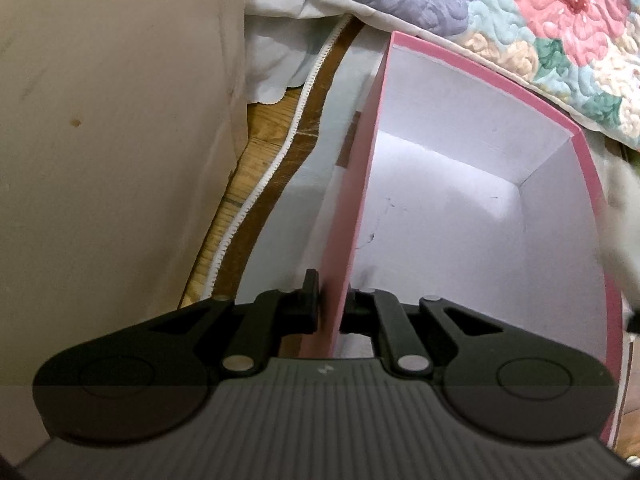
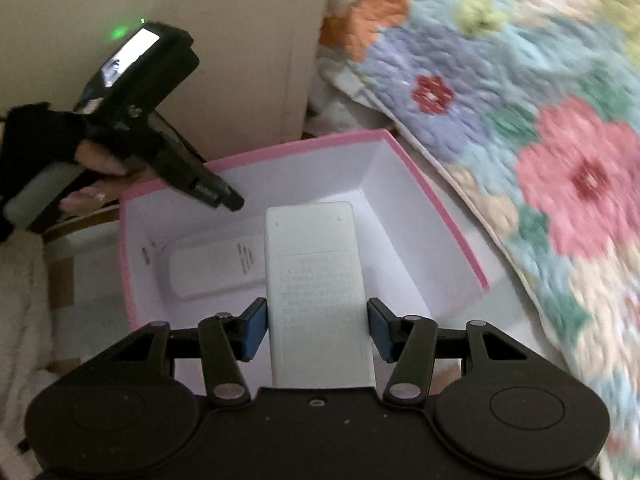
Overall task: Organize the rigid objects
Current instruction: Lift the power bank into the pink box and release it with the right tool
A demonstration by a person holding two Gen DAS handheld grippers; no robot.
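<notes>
Two grippers work at one pink box (image 2: 404, 160). Left gripper (image 1: 329, 304) is clamped on the box's side wall. Right gripper (image 2: 318, 328) grasps a white remote (image 2: 316, 280), back side up, above the box; a second white remote (image 2: 216, 270) lies inside. Floral quilt (image 2: 540, 128) borders the box.

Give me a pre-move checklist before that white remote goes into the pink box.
1. Right gripper holds the white remote between its blue pads: ok.
2. Left gripper clamps the pink box wall, steadying it: ok.
3. Box open, no lid on it: ok.
4. Free floor beside the smaller remote already lying inside: ok.
5. Held remote clear of the left gripper: ok.
6. Grip firm enough not to slip: cannot tell.
</notes>
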